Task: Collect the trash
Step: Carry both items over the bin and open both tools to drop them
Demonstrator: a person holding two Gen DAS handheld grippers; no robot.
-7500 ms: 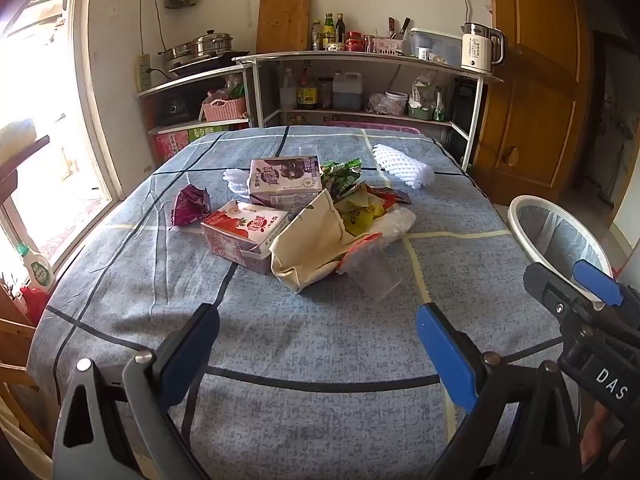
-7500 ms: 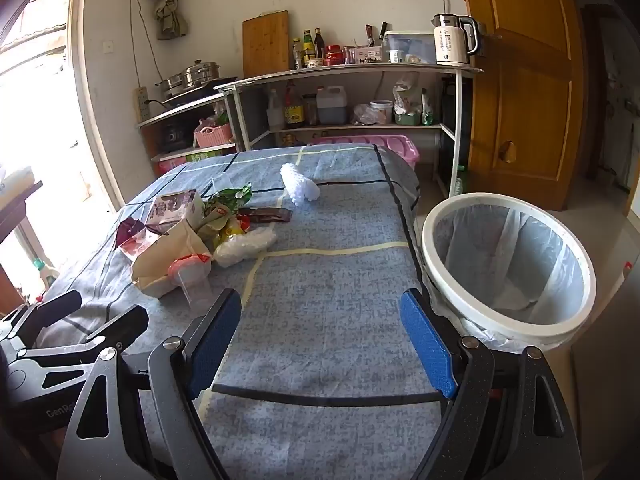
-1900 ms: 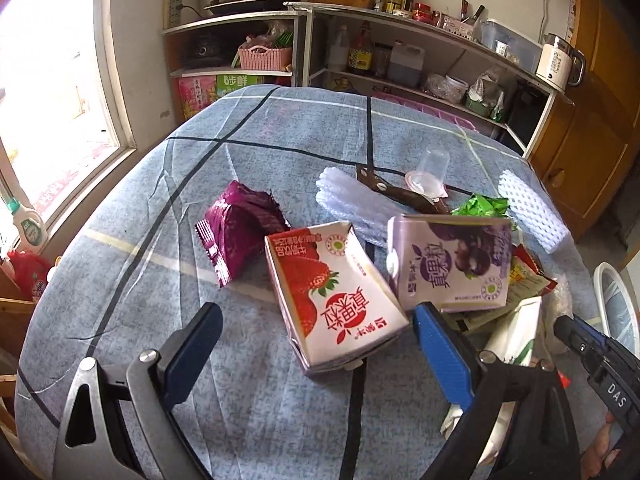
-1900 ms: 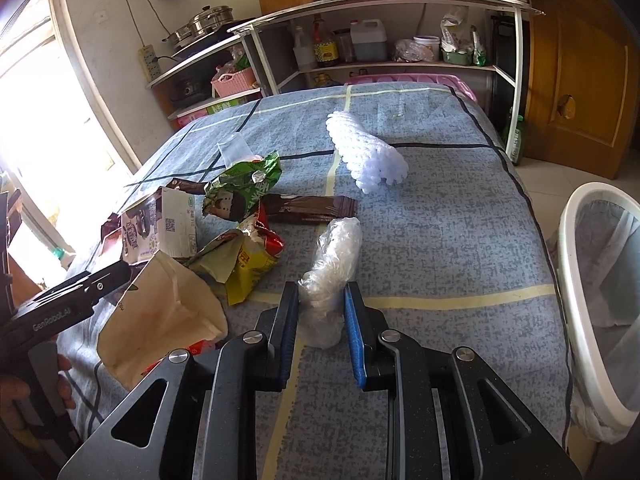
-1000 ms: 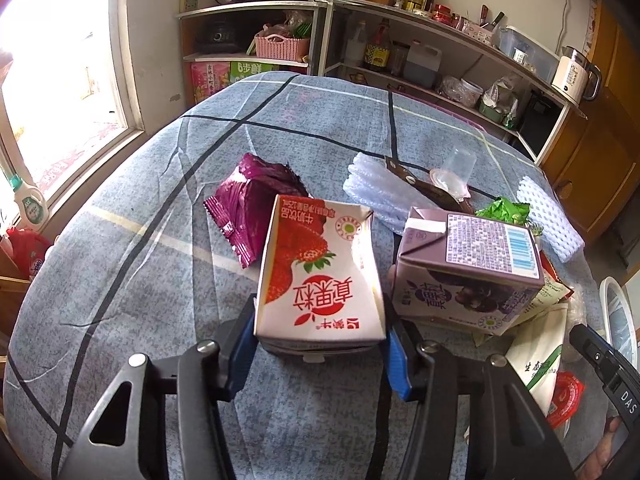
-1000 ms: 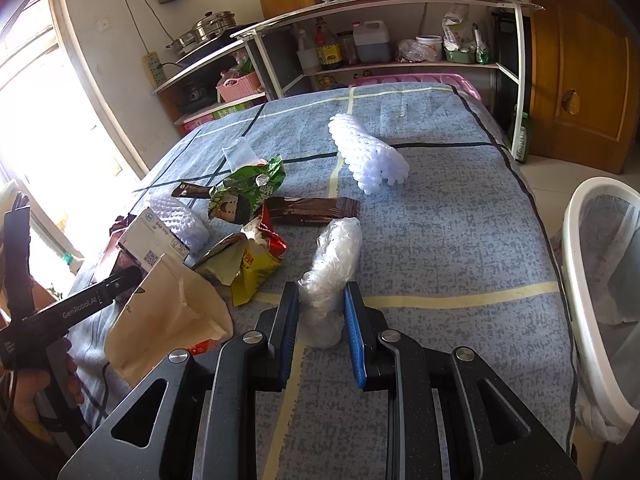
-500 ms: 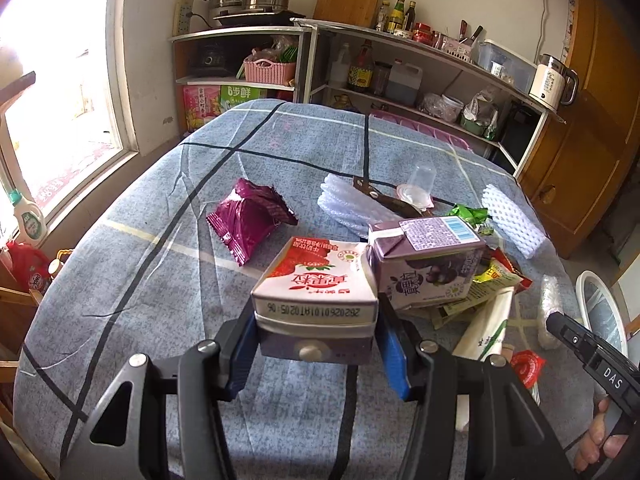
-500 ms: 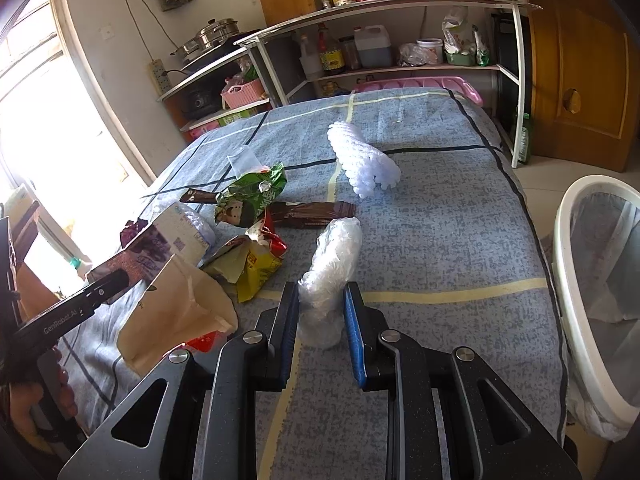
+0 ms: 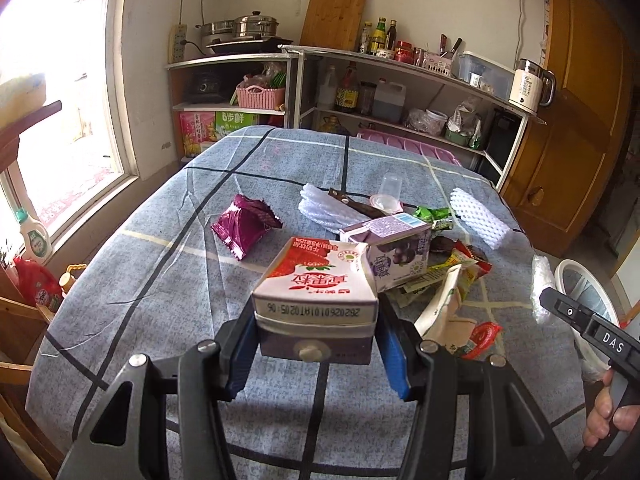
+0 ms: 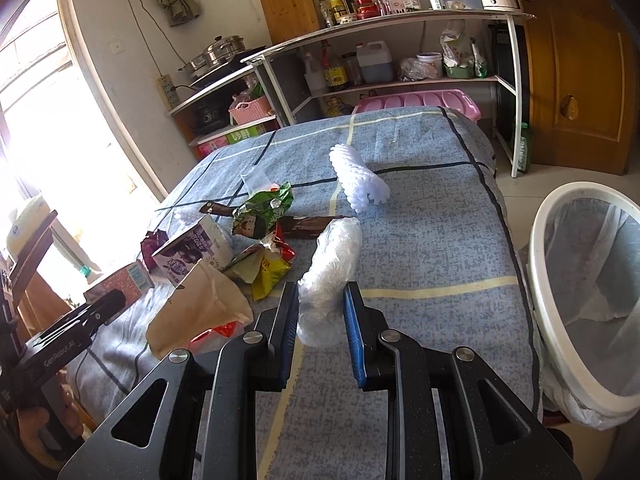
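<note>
Left wrist: left hand-held gripper (image 9: 316,344) clamps strawberry carton (image 9: 320,292); right hand-held gripper (image 10: 322,322) clamps crumpled plastic (image 10: 332,264).

L hand-held gripper (image 9: 316,354) sat at lower centre of its frame, tilted down, blue pads clamped on both sides of a carton. R hand-held gripper (image 10: 322,334) at lower centre too, tilted down, pads nearly together, pinching a plastic wad. Person's fingers (image 9: 604,420) wrapped R handle, lower right.

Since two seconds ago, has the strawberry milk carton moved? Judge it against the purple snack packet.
Yes. The strawberry milk carton, then lying flat beside the purple snack packet, is now clamped in the left gripper and lifted off the tablecloth, nearer the camera.
</note>
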